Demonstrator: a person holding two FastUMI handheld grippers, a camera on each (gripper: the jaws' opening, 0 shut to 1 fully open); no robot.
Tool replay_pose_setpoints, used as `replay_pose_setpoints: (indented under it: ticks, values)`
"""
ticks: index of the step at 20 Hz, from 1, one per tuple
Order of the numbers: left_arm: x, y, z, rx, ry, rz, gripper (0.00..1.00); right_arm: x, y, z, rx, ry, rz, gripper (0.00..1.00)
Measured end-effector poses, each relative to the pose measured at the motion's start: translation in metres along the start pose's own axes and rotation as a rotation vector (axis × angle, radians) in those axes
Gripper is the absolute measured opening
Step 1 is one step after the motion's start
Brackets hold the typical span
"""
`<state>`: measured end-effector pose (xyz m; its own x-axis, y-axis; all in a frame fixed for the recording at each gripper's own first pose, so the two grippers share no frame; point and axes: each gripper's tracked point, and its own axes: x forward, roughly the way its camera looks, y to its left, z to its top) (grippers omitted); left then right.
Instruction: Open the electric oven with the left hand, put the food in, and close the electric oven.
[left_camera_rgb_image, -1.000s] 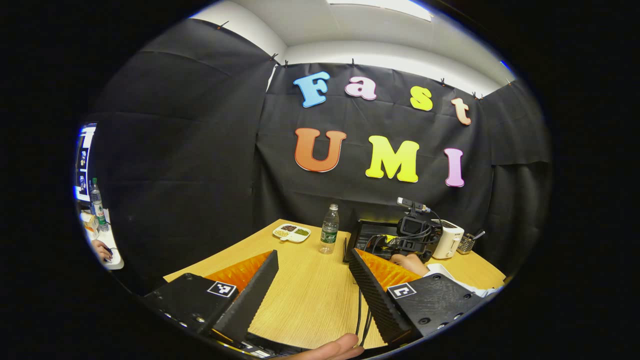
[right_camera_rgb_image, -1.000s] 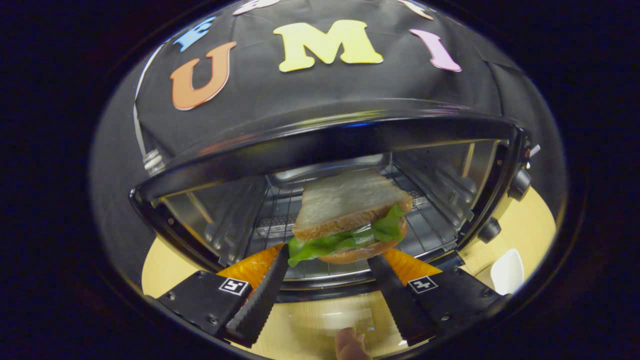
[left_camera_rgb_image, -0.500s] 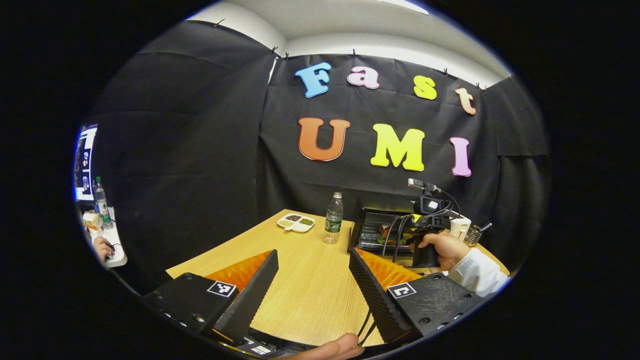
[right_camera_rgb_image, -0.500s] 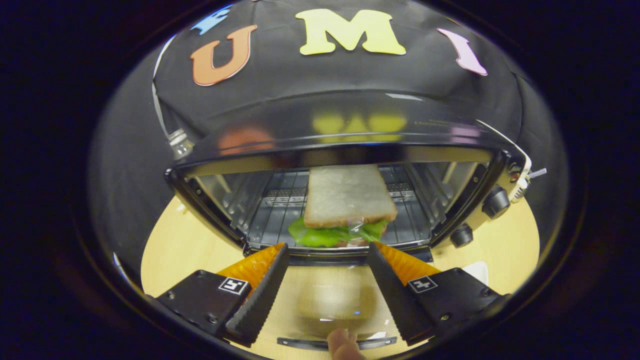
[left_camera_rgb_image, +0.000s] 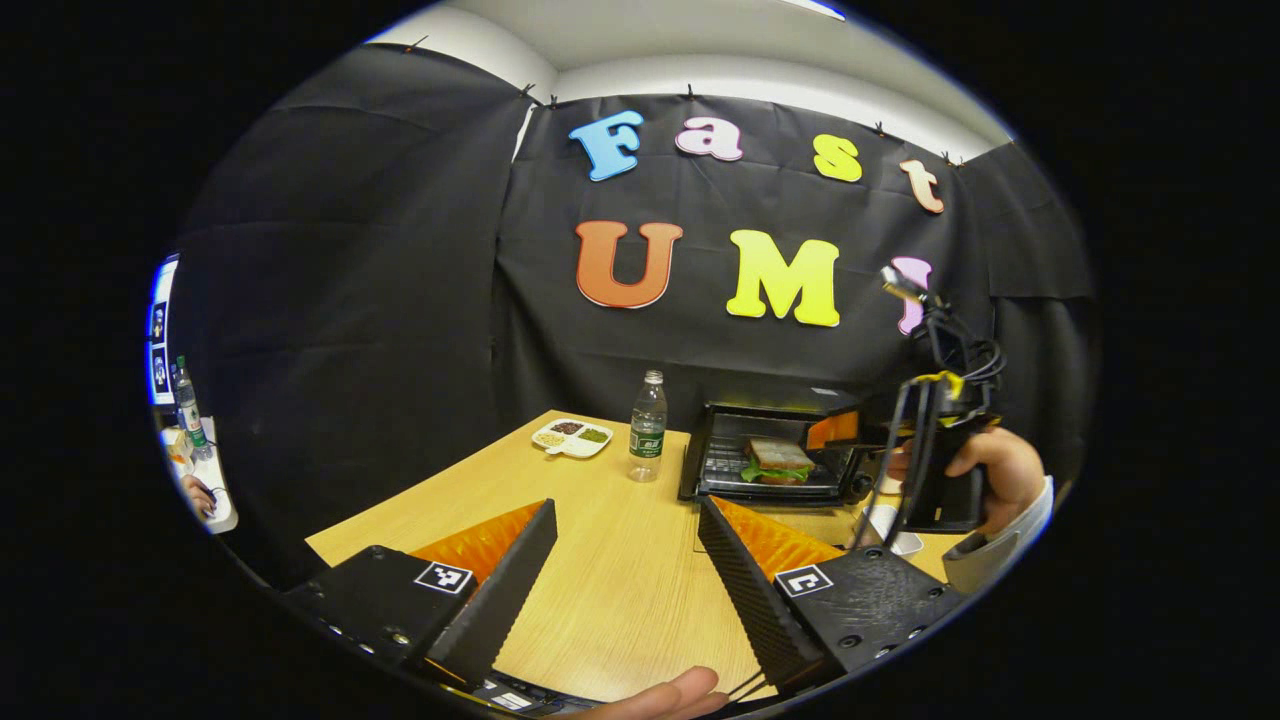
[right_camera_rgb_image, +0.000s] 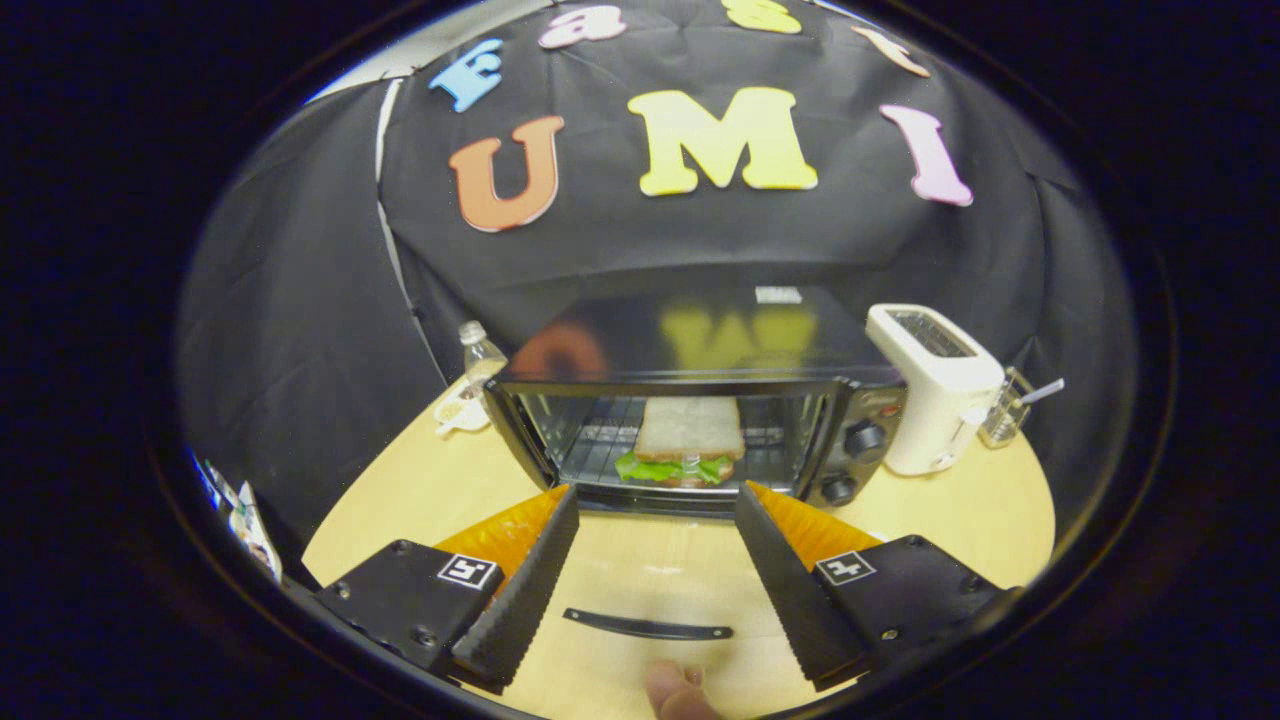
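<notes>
The black electric oven (right_camera_rgb_image: 860, 400) stands open at the back of the table, its glass door folded down flat with the handle (right_camera_rgb_image: 648, 627) toward me. A sandwich (right_camera_rgb_image: 685, 445) of bread and lettuce lies on the rack inside. My right gripper (right_camera_rgb_image: 657, 490) is open and empty, just in front of the oven and above the door. My left gripper (left_camera_rgb_image: 627, 503) is open and empty over the table, well short of the oven (left_camera_rgb_image: 765, 425) with the sandwich (left_camera_rgb_image: 775, 460) in it. A hand (left_camera_rgb_image: 985, 470) holds the other gripper to the oven's right.
A white toaster (right_camera_rgb_image: 930, 385) and a glass cup (right_camera_rgb_image: 1005, 415) with a utensil stand right of the oven. A water bottle (left_camera_rgb_image: 648, 440) and a white divided dish (left_camera_rgb_image: 570, 437) sit to its left. The wooden table (left_camera_rgb_image: 600, 590) stretches toward me.
My right gripper has drawn back out of the oven, leaving the sandwich on the rack. The left gripper has stayed open over the table with its view shifted a little.
</notes>
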<state>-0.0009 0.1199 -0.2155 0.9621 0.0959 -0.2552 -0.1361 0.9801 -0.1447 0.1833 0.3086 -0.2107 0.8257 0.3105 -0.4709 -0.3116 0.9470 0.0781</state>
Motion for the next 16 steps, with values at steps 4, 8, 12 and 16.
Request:
replay_pose_setpoints:
  ticks: [4,8,12,16]
  values:
    - [0.026,-0.019,-0.006,0.007,-0.002,-0.037,0.94,-0.066,-0.018,0.025,-0.008,-0.169,-0.026,1.00]
    - [0.054,-0.041,-0.021,0.005,0.032,-0.086,0.94,-0.124,-0.032,0.040,0.027,-0.284,-0.003,1.00]
    - [0.081,-0.063,-0.053,0.022,0.116,-0.126,0.94,-0.175,-0.044,0.044,0.004,-0.367,0.010,0.89]
    - [0.097,-0.084,-0.091,0.022,0.208,-0.155,0.94,-0.230,-0.071,0.044,-0.022,-0.481,-0.055,1.00]
